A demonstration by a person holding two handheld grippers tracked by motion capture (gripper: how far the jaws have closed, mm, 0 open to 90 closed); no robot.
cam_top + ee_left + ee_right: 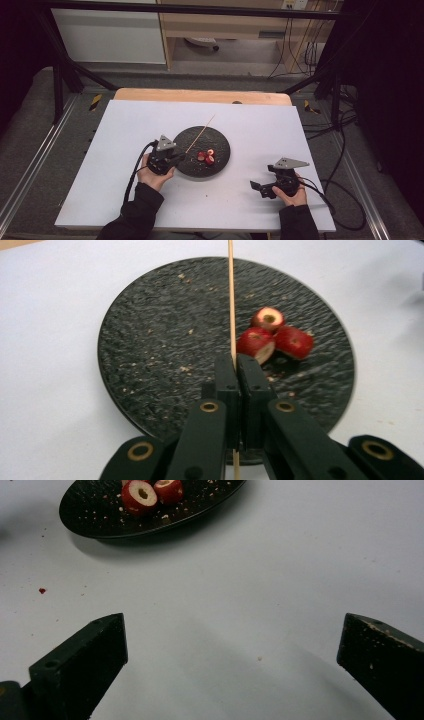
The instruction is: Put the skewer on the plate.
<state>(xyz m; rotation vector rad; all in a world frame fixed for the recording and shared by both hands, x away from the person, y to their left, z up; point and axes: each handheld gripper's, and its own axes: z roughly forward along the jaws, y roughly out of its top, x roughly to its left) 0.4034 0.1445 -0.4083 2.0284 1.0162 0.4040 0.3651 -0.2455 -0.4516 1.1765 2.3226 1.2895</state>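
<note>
Left gripper point(235, 362): jaws pressed together on a thin wooden skewer point(231, 300), held near its lower end at the near-left rim of the plate point(150, 340). Skewer: long axis runs straight out from the jaws, its free end pointing away from the person, across the plate and beyond its far edge; in the high view it slants up and to the right point(200, 133). A short tail shows below the jaws in the left gripper view. Fruit pieces point(275, 335): three red cored rounds, bunched and touching on the right half of the plate, just beside the skewer's line, not on it. Plate: dark, round, crumb-strewn, mid-counter point(150, 200). Right gripper point(265, 189): jaws wide apart, holding nothing, low over bare counter, well apart from the plate on its near-right side. Step judged in hand: skewer picked up, fruit not yet threaded. Next move, as judged: steady a piece with the right gripper and line the skewer's tip up with its cored hole, which calls for fine aim.
</note>
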